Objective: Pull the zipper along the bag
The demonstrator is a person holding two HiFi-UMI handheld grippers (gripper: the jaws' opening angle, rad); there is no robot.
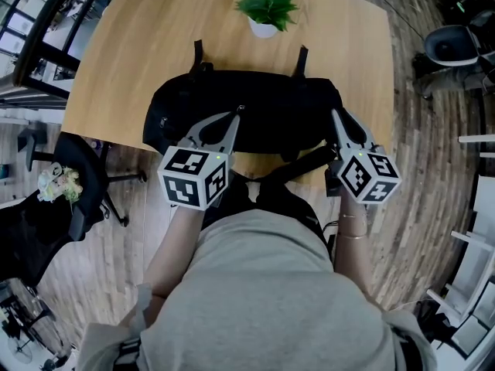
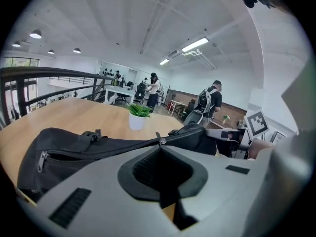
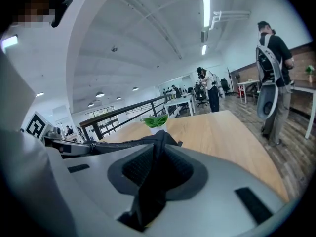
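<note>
A black bag [image 1: 255, 126] lies across the near part of the wooden table [image 1: 139, 52], with its zipper running along the top. My left gripper [image 1: 237, 112] reaches to the middle of the bag's top. In the left gripper view its jaws [image 2: 161, 146] are shut on the small metal zipper pull [image 2: 161, 141]. My right gripper [image 1: 335, 114] is at the bag's right end. In the right gripper view a fold of the black bag fabric [image 3: 157, 147] runs between the jaws, which are shut on it.
A potted green plant [image 1: 267, 10] stands on the table behind the bag. Two bag straps [image 1: 198, 52] point toward it. An office chair [image 1: 85, 184] stands left of the table and another chair [image 1: 452, 45] at the far right. People stand in the background.
</note>
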